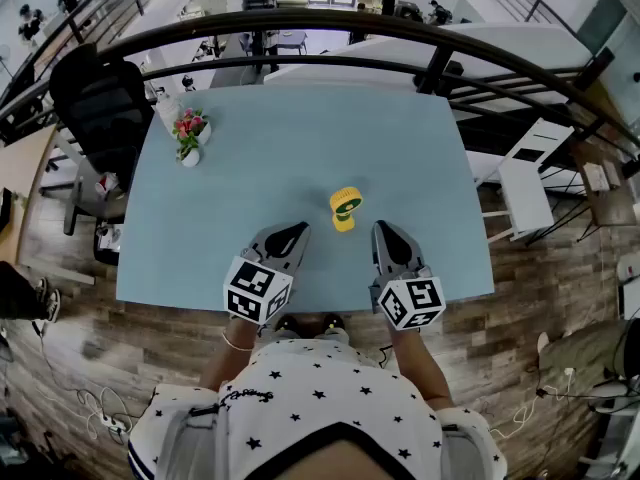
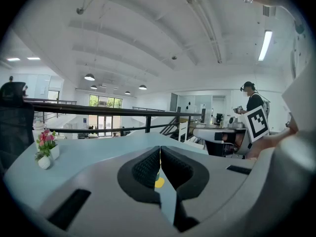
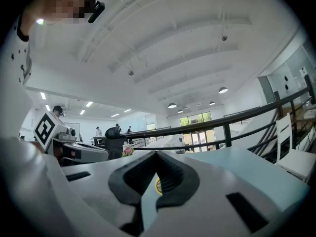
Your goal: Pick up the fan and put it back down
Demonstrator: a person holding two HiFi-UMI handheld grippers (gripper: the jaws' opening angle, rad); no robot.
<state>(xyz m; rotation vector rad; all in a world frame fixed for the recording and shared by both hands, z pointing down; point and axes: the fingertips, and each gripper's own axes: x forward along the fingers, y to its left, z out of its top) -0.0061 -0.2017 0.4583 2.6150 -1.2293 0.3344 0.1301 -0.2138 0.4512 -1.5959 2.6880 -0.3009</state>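
Now: the yellow fan (image 1: pixel 345 209) stands on the pale blue table (image 1: pixel 300 158), toward the front edge, and nothing grips it. The left gripper (image 1: pixel 296 231) and right gripper (image 1: pixel 381 229) sit low over the table to either side of the fan, a little nearer the person. Both have their jaws pressed together with nothing between them. Each gripper view shows only a sliver of yellow past the closed pads, so both point roughly at the fan. Judgement: the fan's central spot puts it in reach of either hand. The flanking pose suits a reach about to be made as well as a fan already set back down. The flower pot (image 1: pixel 189 136) sits at the far left, well apart and out of the way.
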